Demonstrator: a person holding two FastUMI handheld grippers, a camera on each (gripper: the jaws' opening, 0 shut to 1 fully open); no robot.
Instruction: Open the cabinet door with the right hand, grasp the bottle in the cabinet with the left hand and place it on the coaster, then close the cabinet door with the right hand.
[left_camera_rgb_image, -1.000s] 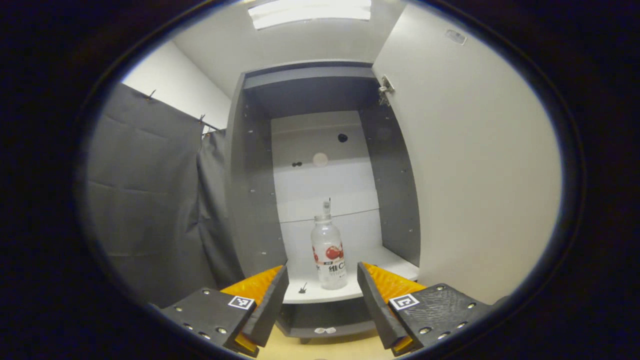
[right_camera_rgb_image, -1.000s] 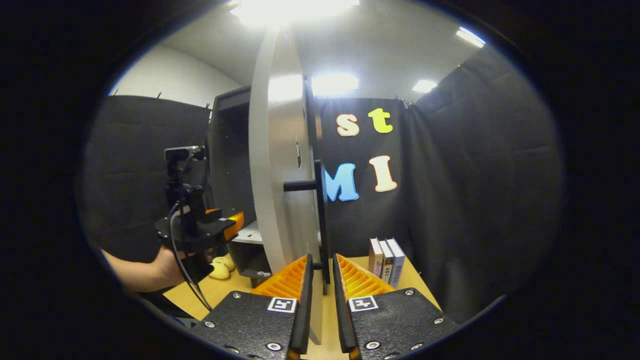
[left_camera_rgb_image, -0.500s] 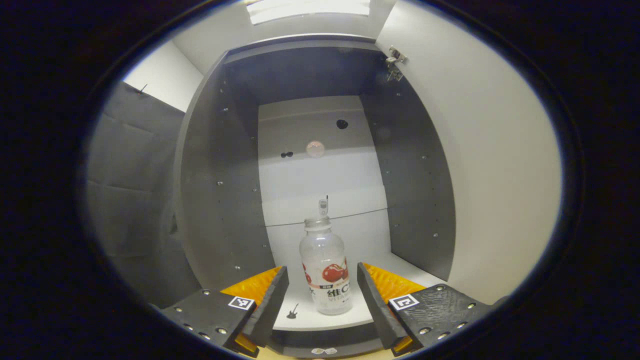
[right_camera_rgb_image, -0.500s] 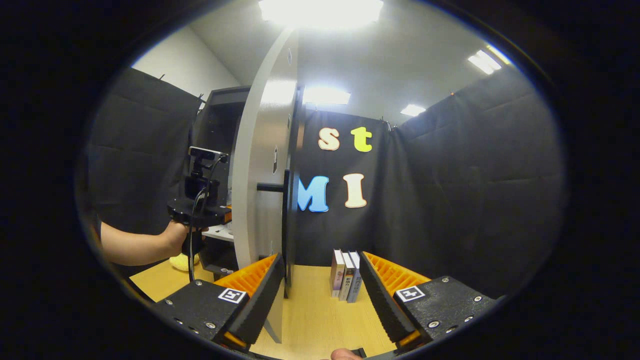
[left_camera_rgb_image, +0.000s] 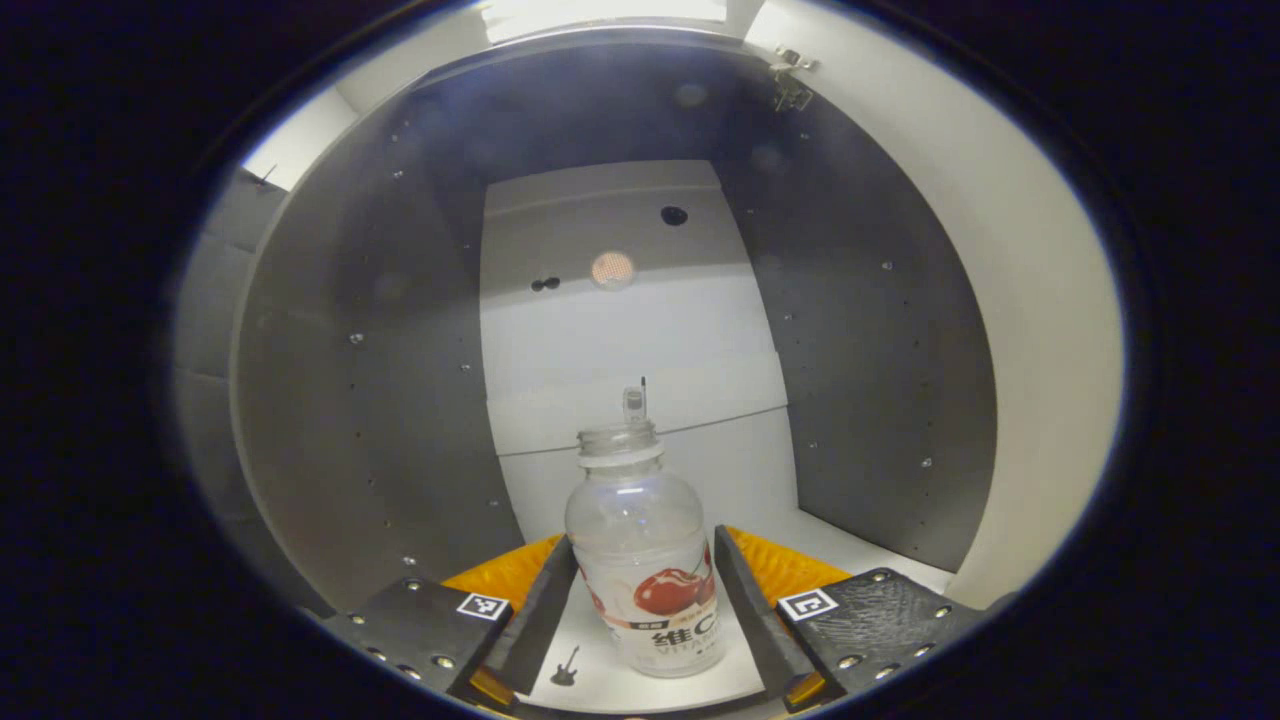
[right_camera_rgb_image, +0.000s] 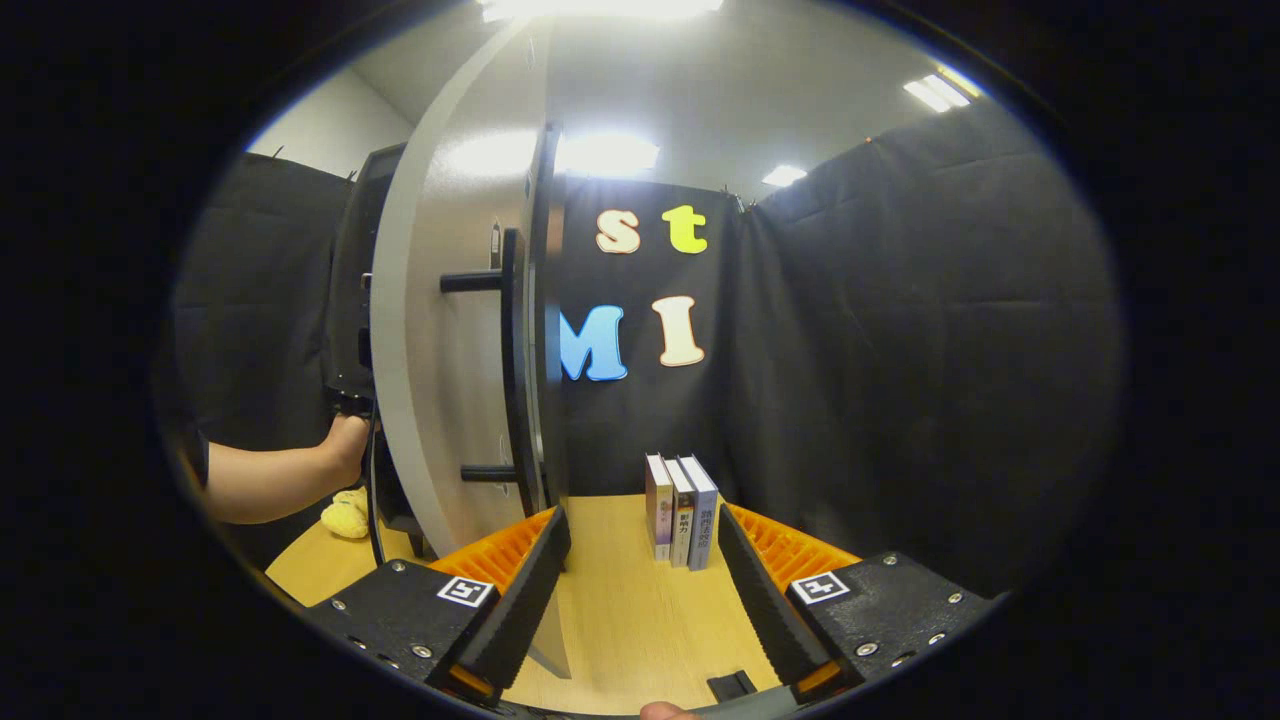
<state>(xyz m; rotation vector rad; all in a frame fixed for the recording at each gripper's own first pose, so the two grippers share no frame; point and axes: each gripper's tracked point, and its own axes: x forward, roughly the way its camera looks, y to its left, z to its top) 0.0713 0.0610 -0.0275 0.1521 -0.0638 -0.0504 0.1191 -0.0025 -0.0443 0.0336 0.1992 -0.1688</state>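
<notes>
We see the left gripper (left_camera_rgb_image: 640, 600) spread wide with the bottle (left_camera_rgb_image: 645, 560) upright between its fingers, apparently ungripped. Our right gripper (right_camera_rgb_image: 640, 590) gapes empty, the open cabinet door (right_camera_rgb_image: 450, 330) ahead-left.

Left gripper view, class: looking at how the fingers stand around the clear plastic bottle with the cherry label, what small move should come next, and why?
Probably close the left gripper on the clear plastic bottle with the cherry label. The bottle stands upright on the white cabinet shelf, between the open fingers, which flank its lower body with little or no gap. The white cabinet door is already open, so gripping seems the natural next move.
</notes>
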